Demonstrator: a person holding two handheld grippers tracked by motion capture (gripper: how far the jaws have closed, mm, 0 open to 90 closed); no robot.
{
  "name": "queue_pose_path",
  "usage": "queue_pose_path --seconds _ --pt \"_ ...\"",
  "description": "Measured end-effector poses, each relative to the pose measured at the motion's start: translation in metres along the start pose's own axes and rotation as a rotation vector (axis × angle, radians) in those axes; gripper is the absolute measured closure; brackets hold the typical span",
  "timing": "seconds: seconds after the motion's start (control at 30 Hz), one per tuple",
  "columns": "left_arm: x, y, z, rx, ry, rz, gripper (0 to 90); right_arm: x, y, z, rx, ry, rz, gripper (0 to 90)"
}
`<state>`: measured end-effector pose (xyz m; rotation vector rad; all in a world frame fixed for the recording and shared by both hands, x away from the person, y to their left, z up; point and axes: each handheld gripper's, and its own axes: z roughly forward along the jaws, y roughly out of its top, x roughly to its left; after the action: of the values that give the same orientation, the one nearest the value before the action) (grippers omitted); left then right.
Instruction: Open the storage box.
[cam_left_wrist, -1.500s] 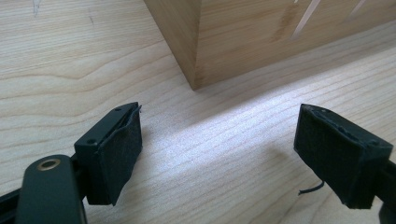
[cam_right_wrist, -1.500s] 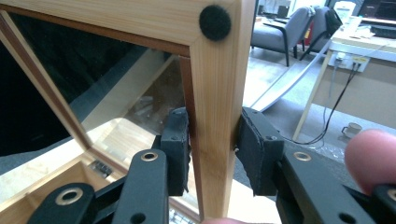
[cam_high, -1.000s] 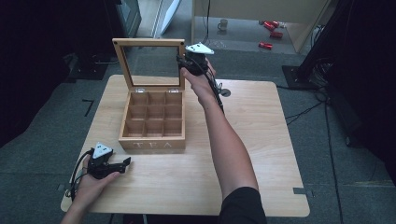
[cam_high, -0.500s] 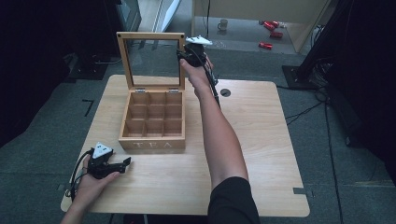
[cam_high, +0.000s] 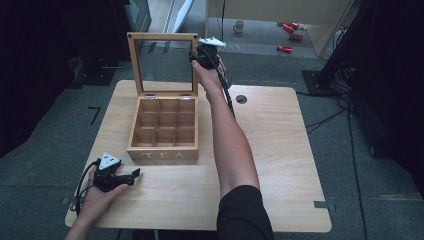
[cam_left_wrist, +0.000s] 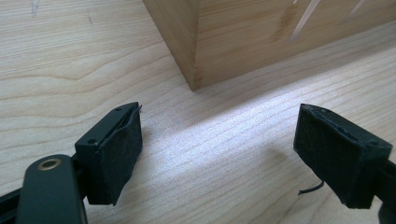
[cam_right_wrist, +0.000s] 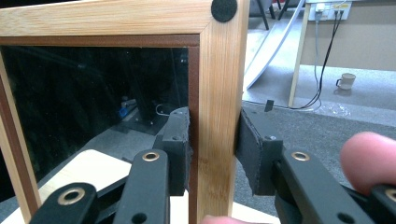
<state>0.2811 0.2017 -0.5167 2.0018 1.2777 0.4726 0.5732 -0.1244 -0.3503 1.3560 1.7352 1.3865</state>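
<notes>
The left gripper (cam_high: 134, 174) rested on the table (cam_high: 280, 165) with jaws wide apart and nothing between them. The tea box (cam_high: 165, 131) stood near it, all nine compartments empty. The right gripper (cam_right_wrist: 212, 149) was clamped on the upright glass lid (cam_right_wrist: 215, 84).

Dim room, sharp frames, soft shadows

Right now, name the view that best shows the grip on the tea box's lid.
The right gripper view: the right gripper has its pads pressed on both faces of the lid frame's side rail. The high view shows that gripper small at the upright lid's edge. The left gripper view shows just the box's lower corner.
</notes>
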Motion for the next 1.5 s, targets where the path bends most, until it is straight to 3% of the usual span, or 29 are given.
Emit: queue_pose_path --seconds 0.23,0.27,0.33,0.43,0.57,0.8,1.07,1.5 --pt "0.000 0.000 0.000 -0.001 0.000 -0.001 16.0 0.000 -0.001 0.000 -0.003 -0.001 0.004 65.5" --pt "0.000 0.000 0.000 0.001 -0.001 -0.002 16.0 0.000 -0.001 -0.001 -0.004 -0.001 0.004 61.0" --pt "0.000 0.000 0.000 0.001 -0.002 -0.002 16.0 0.001 -0.001 -0.005 -0.009 0.004 -0.009 41.7" --pt "-0.001 0.000 0.000 -0.001 -0.002 -0.002 16.0 0.001 -0.001 -0.012 0.001 0.029 0.003 24.8" --pt "-0.001 0.000 -0.001 0.004 -0.002 0.005 16.0 0.000 -0.004 -0.026 0.023 0.044 -0.007 14.5" --pt "-0.001 0.000 0.000 0.005 0.003 0.009 16.0 -0.008 -0.012 -0.064 0.012 0.064 0.014 12.9" --pt "-0.002 -0.001 -0.001 0.005 0.005 0.010 16.0 -0.016 -0.028 -0.104 0.009 0.093 -0.059 12.6" --pt "-0.002 -0.001 0.000 0.007 0.010 0.013 16.0 -0.032 -0.061 -0.160 0.011 0.088 -0.073 12.5"
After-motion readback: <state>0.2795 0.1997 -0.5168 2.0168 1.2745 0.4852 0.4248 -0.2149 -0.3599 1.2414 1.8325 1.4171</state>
